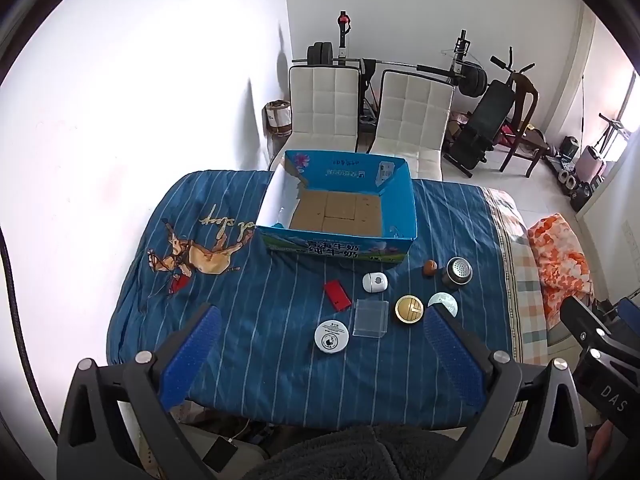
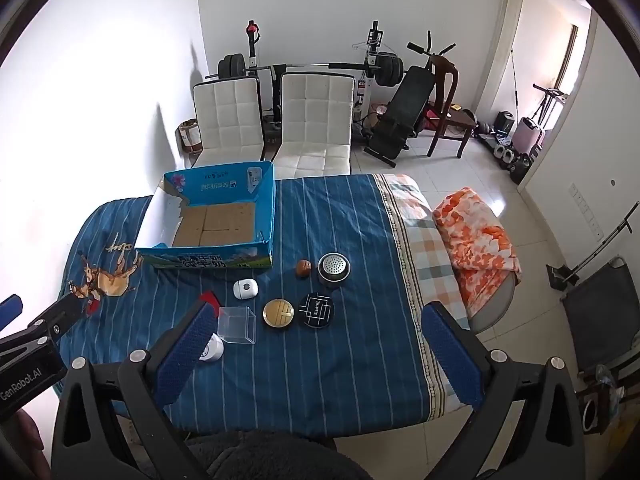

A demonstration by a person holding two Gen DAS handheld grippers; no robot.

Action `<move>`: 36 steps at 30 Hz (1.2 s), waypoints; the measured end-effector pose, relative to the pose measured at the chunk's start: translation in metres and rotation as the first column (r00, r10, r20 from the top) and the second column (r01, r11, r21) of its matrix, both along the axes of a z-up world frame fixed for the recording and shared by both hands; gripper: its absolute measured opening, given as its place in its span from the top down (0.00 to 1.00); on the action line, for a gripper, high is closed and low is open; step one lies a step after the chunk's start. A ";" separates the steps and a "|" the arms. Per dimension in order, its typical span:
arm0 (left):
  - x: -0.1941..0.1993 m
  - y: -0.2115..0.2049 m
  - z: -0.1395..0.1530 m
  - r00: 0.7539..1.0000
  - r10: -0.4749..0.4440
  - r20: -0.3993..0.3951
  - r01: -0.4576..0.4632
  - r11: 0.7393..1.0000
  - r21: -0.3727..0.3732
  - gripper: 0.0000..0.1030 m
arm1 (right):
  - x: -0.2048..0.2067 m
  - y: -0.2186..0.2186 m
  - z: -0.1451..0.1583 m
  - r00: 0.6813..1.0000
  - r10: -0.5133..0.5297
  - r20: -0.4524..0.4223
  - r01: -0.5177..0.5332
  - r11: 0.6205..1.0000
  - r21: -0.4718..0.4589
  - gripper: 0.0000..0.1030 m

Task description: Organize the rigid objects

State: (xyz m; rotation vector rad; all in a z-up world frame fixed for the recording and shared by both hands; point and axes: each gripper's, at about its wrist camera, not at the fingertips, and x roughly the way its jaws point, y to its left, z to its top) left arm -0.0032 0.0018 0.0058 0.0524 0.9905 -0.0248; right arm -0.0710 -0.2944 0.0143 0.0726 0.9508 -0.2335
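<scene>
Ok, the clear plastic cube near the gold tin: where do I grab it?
Take the clear cube from above, across two opposite flat side walls, about mid-height. It sits upright on the bedspread with parallel faces and free space around it. The open right tool looks the closer one.

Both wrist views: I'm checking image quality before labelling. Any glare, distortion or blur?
Left wrist view: the white wall is blown out by glare, and fisheye bending curves the blue cloth; the small items stay sharp. Right wrist view: the same bright wall, glossy floor reflections, dark corners.
</scene>
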 end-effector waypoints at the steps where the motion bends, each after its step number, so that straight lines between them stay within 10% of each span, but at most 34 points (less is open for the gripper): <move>1: 0.000 0.000 0.001 1.000 0.000 0.002 0.000 1.000 0.001 0.00 | -0.001 0.000 0.000 1.000 0.000 0.001 0.000 1.000 0.000 0.00; 36: -0.011 -0.003 0.019 0.997 0.002 0.074 -0.001 1.000 -0.003 0.00 | -0.013 -0.004 0.022 0.998 -0.021 0.053 0.023 0.999 -0.030 0.00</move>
